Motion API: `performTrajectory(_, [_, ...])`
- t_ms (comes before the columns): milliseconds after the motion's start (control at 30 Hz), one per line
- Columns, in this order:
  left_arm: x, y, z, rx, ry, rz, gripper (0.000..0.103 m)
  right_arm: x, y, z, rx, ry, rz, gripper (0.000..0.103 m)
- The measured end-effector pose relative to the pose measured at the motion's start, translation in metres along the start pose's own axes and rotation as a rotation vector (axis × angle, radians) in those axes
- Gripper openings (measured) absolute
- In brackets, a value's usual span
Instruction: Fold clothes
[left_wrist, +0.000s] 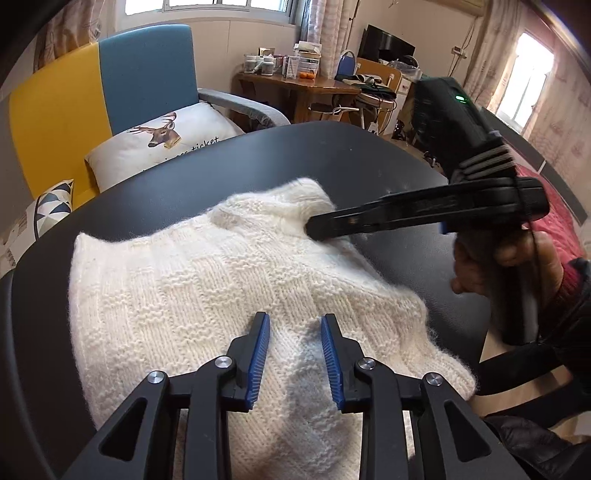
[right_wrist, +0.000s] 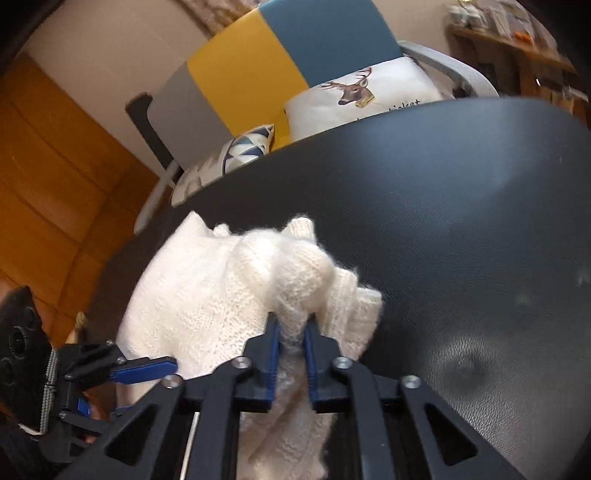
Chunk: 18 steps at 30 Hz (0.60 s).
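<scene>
Now your right gripper (right_wrist: 291, 328) is pinching a bunched-up bit of the fluffy white knit sweater (left_wrist: 207, 288), and its blue pads squeeze the wool tight. Your left gripper (left_wrist: 294, 321) is let go, jaws apart over the sweater with nothing pinched. The sweater lies on the round black table (left_wrist: 332, 155), toward its 7 o'clock edge. The deer pillow (left_wrist: 166, 136) sits at 11 o'clock.

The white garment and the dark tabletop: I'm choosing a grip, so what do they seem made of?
The white garment looks like knitted wool or similar yarn: ribbed, blocky stitches and a fuzzy halo. The dark tabletop looks leather-like or vinyl-covered: fine pebbled grain, soft sheen; uncertain.
</scene>
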<state>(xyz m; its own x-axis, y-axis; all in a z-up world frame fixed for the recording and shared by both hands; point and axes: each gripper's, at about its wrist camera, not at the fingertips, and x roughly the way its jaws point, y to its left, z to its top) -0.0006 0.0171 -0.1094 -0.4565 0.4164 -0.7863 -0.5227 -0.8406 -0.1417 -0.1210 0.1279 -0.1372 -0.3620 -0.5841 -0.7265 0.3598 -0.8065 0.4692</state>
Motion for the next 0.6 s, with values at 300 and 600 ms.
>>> performTrajectory(300, [-0.003,0.007,-0.007,-0.095,-0.034,-0.065,0.031,0.019,-0.009,-0.010,-0.051,0.033,-0.137,0.007])
performTrajectory(600, [-0.050,0.079,-0.008,-0.309,-0.124,-0.039,0.031,0.000,-0.017,-0.001,0.010,0.019,-0.090,0.024])
